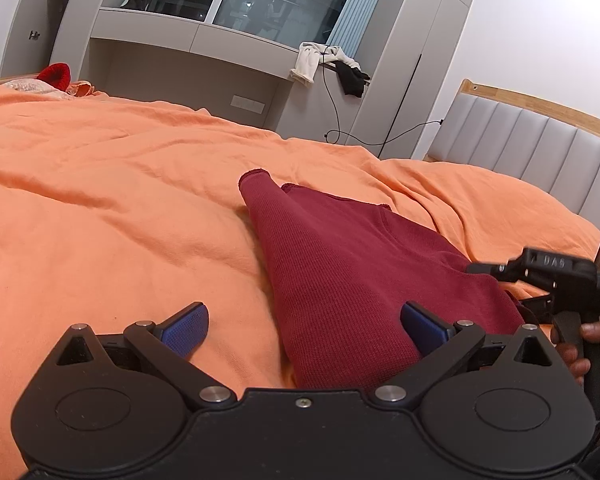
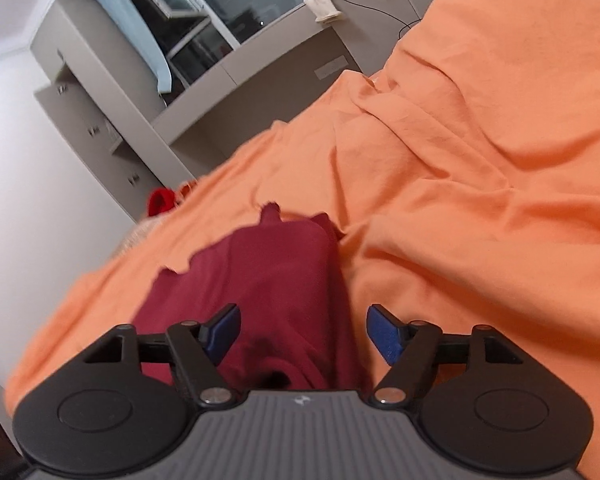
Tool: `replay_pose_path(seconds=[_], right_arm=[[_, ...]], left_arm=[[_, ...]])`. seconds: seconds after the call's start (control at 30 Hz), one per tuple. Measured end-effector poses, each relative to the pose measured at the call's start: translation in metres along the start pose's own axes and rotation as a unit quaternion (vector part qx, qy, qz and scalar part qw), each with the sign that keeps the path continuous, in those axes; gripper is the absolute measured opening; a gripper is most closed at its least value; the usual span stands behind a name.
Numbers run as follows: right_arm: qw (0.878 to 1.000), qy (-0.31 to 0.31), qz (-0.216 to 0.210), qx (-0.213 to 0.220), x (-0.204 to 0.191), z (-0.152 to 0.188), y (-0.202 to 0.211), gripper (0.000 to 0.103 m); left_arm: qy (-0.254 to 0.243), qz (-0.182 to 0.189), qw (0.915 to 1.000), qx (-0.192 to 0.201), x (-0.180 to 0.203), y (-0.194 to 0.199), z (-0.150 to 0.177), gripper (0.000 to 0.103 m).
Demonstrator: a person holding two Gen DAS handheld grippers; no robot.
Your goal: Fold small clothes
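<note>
A dark red knit garment (image 1: 340,272) lies partly folded on the orange bedspread (image 1: 100,200), one sleeve stretching away toward the far side. My left gripper (image 1: 304,328) hovers open over its near edge, blue pads wide apart and nothing pinched. At the right of the left wrist view, the right gripper (image 1: 480,268) reaches over the garment's right side with a hand on its handle. In the right wrist view my right gripper (image 2: 304,334) is open above the red garment (image 2: 268,280), the cloth lying loose below the blue pads.
A grey padded headboard (image 1: 540,148) with a wooden rim bounds the bed at right. Grey cabinets and a window ledge (image 1: 204,44) stand beyond, with pale and black clothes (image 1: 328,60) and a cable hanging. A bright red item (image 1: 54,74) sits at the far left.
</note>
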State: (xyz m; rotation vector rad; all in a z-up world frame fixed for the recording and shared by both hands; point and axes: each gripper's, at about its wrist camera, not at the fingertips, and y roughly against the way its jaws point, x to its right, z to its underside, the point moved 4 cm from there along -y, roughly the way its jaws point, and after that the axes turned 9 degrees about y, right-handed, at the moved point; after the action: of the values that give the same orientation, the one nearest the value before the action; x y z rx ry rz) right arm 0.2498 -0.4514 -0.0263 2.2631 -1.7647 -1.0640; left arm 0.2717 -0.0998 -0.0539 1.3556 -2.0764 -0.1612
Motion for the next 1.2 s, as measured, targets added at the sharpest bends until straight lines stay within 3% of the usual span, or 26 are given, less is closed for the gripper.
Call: replay_pose_path(seconds=[0.2,0.33,0.47,0.6,0.87,1.03,1.2], right_arm=[[1.0,0.012,0.023,-0.016,-0.003,0.005,-0.028,0.064],[0.998,0.047,0.038,-0.007,-0.009,0.012,-0.031,0.064],[0.999,0.022,0.025,-0.005,-0.001,0.014,-0.032,0.065],[1.0,0.018,0.025,-0.004,-0.001,0.014,-0.033,0.065],[1.0,0.013,0.019,0.003,0.0,0.016,-0.032,0.067],[1.0,0.012,0.018,0.004,0.0,0.018,-0.033,0.068],[1.0,0.01,0.019,0.008,-0.001,0.019,-0.033,0.07]], left_arm=[[-0.002,-0.002,1.0,-0.003,0.001,0.002,-0.004,0.102],[-0.005,-0.007,1.0,-0.003,0.002,0.003,-0.006,0.102],[-0.006,-0.007,0.9999,-0.013,0.005,0.001,-0.01,0.102],[-0.008,0.016,0.9996,-0.023,0.009,0.002,-0.028,0.102],[-0.054,0.051,0.9933,-0.088,0.013,-0.034,-0.056,0.102],[0.006,0.057,0.9934,-0.1,-0.011,-0.054,-0.036,0.103],[0.0,0.06,0.994,-0.092,-0.012,-0.054,-0.033,0.103]])
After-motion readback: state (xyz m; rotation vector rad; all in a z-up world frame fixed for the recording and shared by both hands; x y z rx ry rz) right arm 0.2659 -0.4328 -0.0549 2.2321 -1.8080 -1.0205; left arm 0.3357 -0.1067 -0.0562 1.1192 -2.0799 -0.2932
